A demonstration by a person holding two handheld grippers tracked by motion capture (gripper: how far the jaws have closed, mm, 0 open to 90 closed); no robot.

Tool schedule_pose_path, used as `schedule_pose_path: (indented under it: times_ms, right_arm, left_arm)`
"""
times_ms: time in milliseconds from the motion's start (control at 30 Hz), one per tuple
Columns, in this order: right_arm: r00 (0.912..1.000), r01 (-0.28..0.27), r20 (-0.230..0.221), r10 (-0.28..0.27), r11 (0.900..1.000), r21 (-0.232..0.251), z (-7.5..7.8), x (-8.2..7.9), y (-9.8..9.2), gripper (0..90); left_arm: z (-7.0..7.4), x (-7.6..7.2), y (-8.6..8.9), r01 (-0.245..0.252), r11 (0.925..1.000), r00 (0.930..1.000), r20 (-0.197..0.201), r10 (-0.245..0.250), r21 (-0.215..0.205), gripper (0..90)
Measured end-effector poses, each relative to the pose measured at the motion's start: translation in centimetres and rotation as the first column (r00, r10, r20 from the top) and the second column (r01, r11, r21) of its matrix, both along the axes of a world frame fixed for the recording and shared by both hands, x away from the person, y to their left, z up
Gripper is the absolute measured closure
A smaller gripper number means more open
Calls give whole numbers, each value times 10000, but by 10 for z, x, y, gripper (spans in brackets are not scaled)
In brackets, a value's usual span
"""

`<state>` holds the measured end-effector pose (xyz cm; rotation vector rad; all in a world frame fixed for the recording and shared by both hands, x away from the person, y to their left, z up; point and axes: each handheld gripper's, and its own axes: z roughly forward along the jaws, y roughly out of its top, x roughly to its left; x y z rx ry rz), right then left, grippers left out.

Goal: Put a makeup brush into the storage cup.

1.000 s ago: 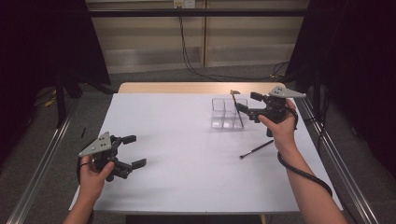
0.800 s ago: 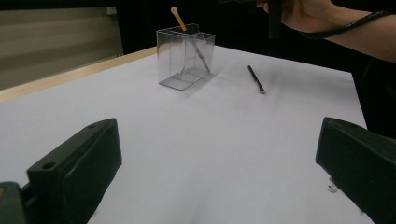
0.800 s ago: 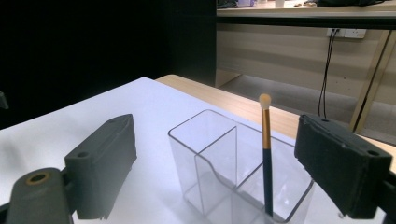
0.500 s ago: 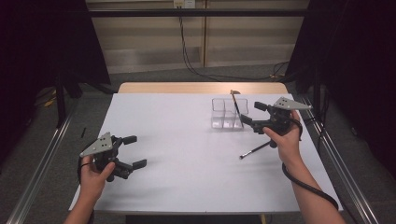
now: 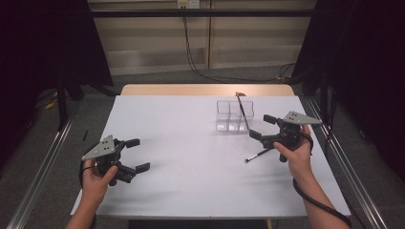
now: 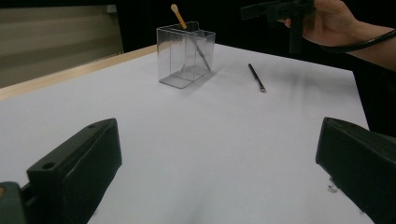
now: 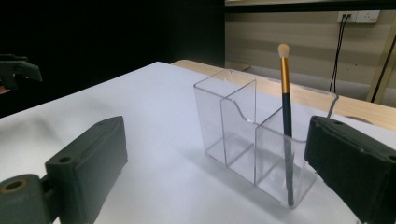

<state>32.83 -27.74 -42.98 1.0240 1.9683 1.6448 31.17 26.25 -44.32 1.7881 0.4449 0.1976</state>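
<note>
Standing wide apart, the jaws of the right gripper [image 5: 261,126] are seen with nothing between them; they have just been opening further, and no thing is gripped. This gripper is held just above the white table [image 5: 191,143] at its right side, pointed toward the clear organizer [image 5: 233,115]. In the right gripper view the organizer [image 7: 254,140] is framed between the two black jaws, apart from both, and three compartments can be told. A brush [image 7: 285,116] with a dark handle, a gold band and a pale tip is stood upright in the compartment nearest the right-hand jaw. A second brush [image 5: 259,154], thin and dark, is laid flat on the table just below the right gripper, near the organizer but apart from it; the same brush [image 6: 257,77] is seen lying beside the organizer in the left gripper view. The left gripper [image 5: 137,155] is held low over the near left part of the table, well apart from all these things, its jaws open wide and empty.
</note>
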Motion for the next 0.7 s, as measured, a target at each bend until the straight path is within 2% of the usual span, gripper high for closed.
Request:
schedule_pose_path:
  times_ms: [467,700]
  right_arm:
    - [9999,-130,-58,128,9994,-320,-7,-21,-3,39]
    - [9999,-98,-120,95,9995,-309,-10,-31,-8,38]
  left_arm:
    - [1,0,1,-1,10000,10000,47,1,-22,2]
    - [0,0,1,-27,10000,10000,20,27,-35,2]
